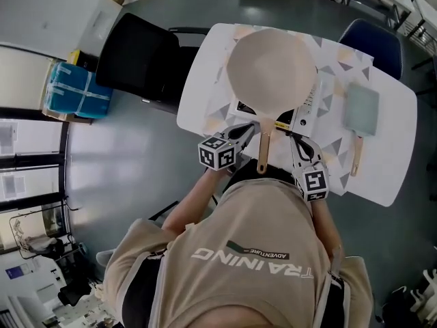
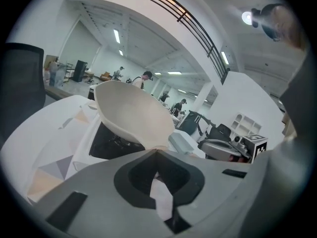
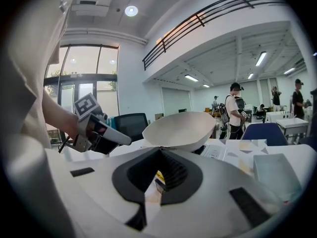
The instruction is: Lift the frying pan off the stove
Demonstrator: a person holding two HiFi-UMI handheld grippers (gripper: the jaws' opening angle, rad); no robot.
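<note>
A cream frying pan (image 1: 272,65) sits on a white portable stove (image 1: 302,113) on the table. Its wooden handle (image 1: 263,150) points toward me. My left gripper (image 1: 254,125) is shut, its tips just left of where the handle joins the pan. My right gripper (image 1: 285,134) is shut too, just right of the handle. Neither holds the handle. In the left gripper view the closed jaws (image 2: 156,150) meet right below the pan (image 2: 133,113), above the stove (image 2: 111,143). In the right gripper view the tips (image 3: 159,149) meet below the pan (image 3: 181,128).
A pale green rectangular pan (image 1: 360,108) with a wooden handle lies on the white table (image 1: 205,94), right of the stove. A black chair (image 1: 136,53) stands at the table's left, a blue chair (image 1: 372,43) behind it. Several people stand in the background.
</note>
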